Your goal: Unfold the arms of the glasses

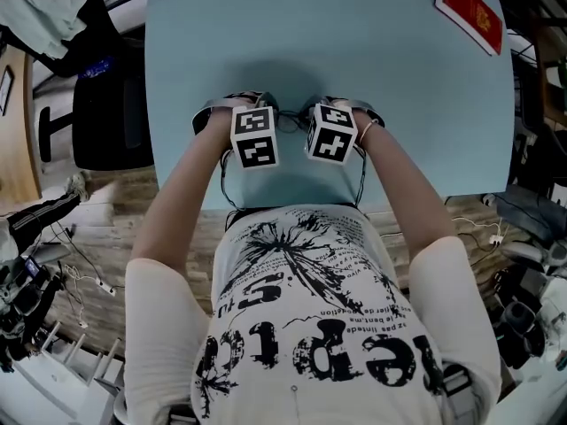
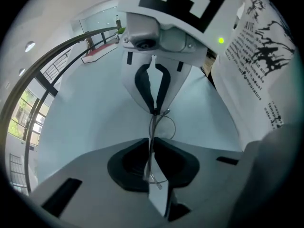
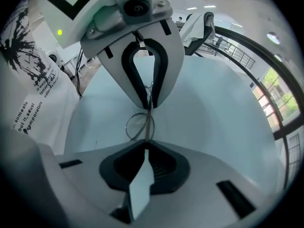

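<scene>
A pale blue table (image 1: 354, 60) lies below; just over its near edge the wire glasses (image 3: 137, 126) hang between the tools. The left gripper (image 2: 151, 160) and right gripper (image 3: 145, 158) each pinch thin frame wire, probably so one steadies while the other swings an arm. The long axis runs from gripper to gripper.

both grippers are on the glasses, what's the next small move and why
Probably keep the right gripper still and ease the left gripper outward, to see if the part it pinches hinges open. Both are shut on the thin wire glasses, facing each other tip to tip over the blue table, one round lens between them. Which part each holds is unclear, so go gently.
</scene>
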